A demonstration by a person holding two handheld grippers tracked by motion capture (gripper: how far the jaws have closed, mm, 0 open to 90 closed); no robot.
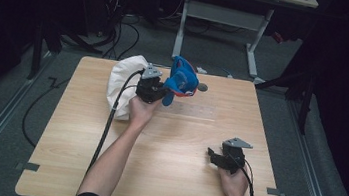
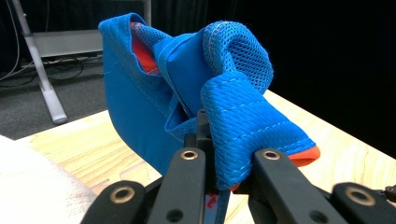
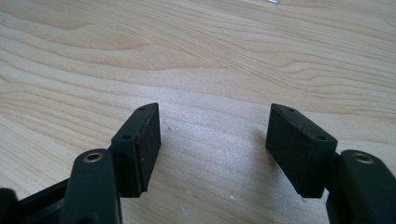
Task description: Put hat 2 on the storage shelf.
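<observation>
Pale wood grain covers the bench (image 1: pixel 169 168), ringed by grey floor and dark curtains. Nearest the person, the right claw (image 3: pixel 212 149) hovers low over bare wood toward the right edge, its jaws standing wide apart with nothing between them. Farther off, the left claw (image 2: pixel 222 161) is clamped on a bunched blue mesh fabric piece with orange lining (image 2: pixel 187 88), lifted clear of the bench near its far edge; the folds hide the jaw tips. Just behind the left hand (image 1: pixel 140 108) lies a white crumpled cloth bag (image 1: pixel 123 79), partly covered by that hand and cable.
</observation>
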